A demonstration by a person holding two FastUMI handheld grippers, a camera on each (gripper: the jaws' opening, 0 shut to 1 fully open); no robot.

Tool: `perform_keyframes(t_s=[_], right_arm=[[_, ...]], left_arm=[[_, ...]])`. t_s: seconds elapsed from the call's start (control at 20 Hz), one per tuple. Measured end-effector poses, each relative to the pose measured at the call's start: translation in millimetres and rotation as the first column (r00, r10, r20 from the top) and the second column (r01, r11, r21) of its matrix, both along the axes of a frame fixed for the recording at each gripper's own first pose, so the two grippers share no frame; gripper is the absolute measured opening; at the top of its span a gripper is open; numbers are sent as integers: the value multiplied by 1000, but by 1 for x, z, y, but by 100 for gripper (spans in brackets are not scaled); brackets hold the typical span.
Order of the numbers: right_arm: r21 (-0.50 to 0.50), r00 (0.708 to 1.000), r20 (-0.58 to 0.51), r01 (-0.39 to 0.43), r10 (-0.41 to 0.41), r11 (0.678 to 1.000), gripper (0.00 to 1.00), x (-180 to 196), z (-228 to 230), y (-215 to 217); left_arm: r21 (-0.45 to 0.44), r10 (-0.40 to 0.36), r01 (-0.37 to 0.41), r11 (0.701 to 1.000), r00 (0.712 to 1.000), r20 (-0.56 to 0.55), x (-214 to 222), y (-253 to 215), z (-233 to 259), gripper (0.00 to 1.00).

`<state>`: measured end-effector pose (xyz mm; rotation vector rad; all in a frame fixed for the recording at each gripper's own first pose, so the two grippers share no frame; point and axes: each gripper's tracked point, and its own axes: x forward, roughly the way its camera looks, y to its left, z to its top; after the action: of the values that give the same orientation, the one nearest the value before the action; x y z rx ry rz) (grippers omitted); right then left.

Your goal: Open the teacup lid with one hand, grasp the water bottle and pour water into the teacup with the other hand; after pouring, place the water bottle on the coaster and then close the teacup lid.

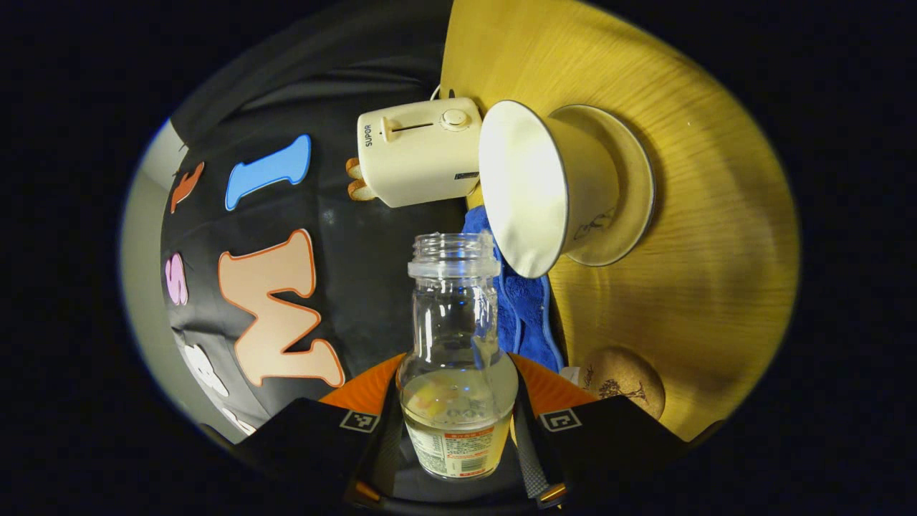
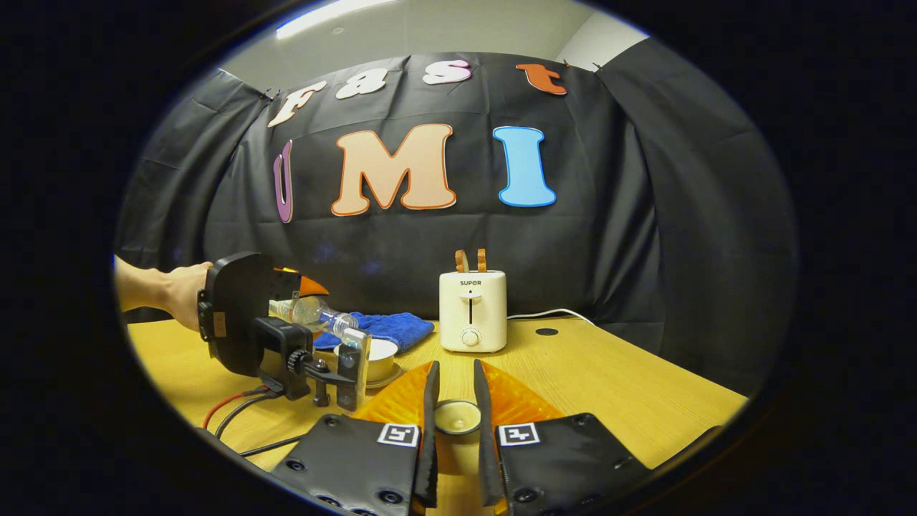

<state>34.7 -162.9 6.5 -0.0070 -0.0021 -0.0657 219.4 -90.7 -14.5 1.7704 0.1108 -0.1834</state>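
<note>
In the left gripper view my left gripper (image 1: 457, 373) is shut on a clear, uncapped water bottle (image 1: 455, 337) that is partly filled. The bottle is tipped sideways, its mouth close to the rim of the open white teacup (image 1: 530, 186) on its saucer (image 1: 630, 179). A round cork coaster (image 1: 623, 390) lies bare near the bottle's base. In the right gripper view my right gripper (image 2: 454, 367) is shut on the small round teacup lid (image 2: 457, 417), held above the table. There the tilted bottle (image 2: 315, 313) hangs over the teacup (image 2: 378, 357), and a hand (image 2: 179, 290) holds the left gripper.
A cream toaster (image 2: 471, 309) with bread in it stands at the back of the wooden table (image 2: 609, 387). A blue cloth (image 2: 390, 326) lies behind the teacup. Red and black cables (image 2: 236, 408) trail over the table's front left.
</note>
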Motion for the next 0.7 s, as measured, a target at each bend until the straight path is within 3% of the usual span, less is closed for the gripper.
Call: perform_keyframes(t_s=[0.15, 0.7], right_arm=[[0, 1000, 0, 0, 0, 1000, 26, 0, 0, 0], [0, 1000, -1, 0, 0, 1000, 26, 0, 0, 0]], left_arm=[[2, -4, 4, 1000, 1000, 1, 0, 0, 3, 65], [149, -16, 14, 989, 1000, 18, 0, 1, 18, 67]])
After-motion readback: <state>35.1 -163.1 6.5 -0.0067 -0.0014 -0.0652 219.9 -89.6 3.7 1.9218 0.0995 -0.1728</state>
